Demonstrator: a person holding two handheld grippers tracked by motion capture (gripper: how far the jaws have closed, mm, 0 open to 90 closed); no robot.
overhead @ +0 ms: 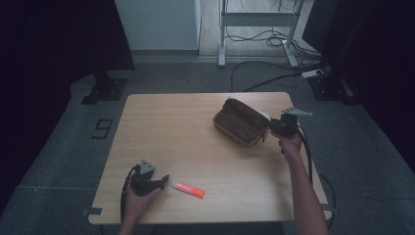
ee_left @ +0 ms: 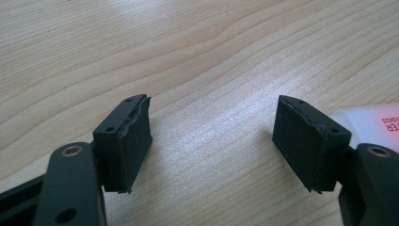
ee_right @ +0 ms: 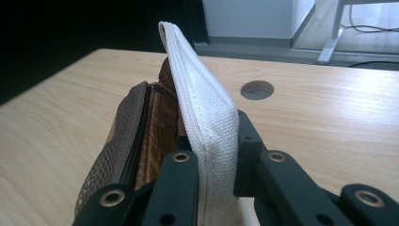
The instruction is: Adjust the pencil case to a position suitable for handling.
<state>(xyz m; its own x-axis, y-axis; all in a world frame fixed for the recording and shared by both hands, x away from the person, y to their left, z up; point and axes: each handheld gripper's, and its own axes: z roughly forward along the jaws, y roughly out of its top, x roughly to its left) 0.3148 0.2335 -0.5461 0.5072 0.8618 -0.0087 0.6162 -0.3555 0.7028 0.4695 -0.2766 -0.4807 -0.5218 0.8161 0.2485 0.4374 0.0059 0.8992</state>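
A brown pencil case (overhead: 241, 122) with a white side lies open on the wooden table (overhead: 171, 127) at the right rear, with its dark mesh inside showing. My right gripper (overhead: 268, 128) is shut on its white fabric flap (ee_right: 202, 103), and the flap stands upright between the jaws. An orange and white glue stick (overhead: 188, 189) lies near the front edge. My left gripper (overhead: 165, 180) rests just left of the stick, open, with bare wood between its pads (ee_left: 127, 141). The stick's white end (ee_left: 371, 125) shows beside the right-hand jaw.
A round cable hole (ee_right: 256, 89) sits in the tabletop beyond the case. Behind the table stand a white desk frame (overhead: 257, 19), loose cables on the floor (overhead: 274, 73) and a dark stand base (overhead: 105, 88).
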